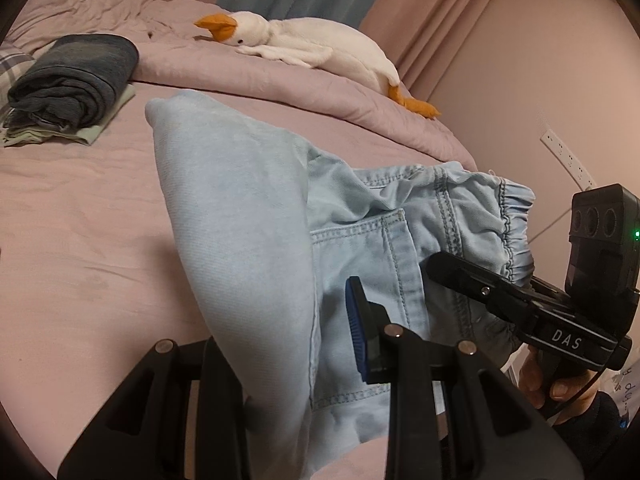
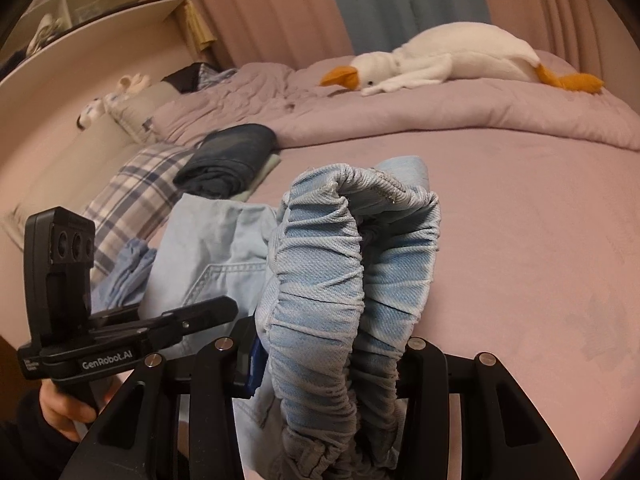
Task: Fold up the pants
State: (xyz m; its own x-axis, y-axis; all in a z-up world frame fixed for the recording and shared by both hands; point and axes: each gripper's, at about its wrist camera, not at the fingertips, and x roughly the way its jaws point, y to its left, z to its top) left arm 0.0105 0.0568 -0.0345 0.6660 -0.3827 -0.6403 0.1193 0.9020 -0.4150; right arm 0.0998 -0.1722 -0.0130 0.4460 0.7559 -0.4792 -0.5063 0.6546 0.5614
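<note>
Light blue denim pants (image 1: pixel 248 216) are held up over the pink bed. In the left wrist view my left gripper (image 1: pixel 304 340) is shut on a folded leg of the pants, with the blue pad (image 1: pixel 356 332) showing on the right finger. The right gripper (image 1: pixel 460 276) comes in from the right at the elastic waistband (image 1: pixel 516 224). In the right wrist view my right gripper (image 2: pixel 332 360) is shut on the bunched elastic waistband (image 2: pixel 320 280), which hides most of the fingers. The left gripper (image 2: pixel 200 316) shows at the left on the pants (image 2: pixel 208 240).
A folded dark pair of jeans (image 1: pixel 76 80) lies on a pale green cloth at the back left. A white plush goose (image 1: pixel 304 44) lies on the rumpled pink duvet (image 1: pixel 240 76). A plaid pillow (image 2: pixel 132 196) is at the left. The wall with a socket strip (image 1: pixel 564 156) is right.
</note>
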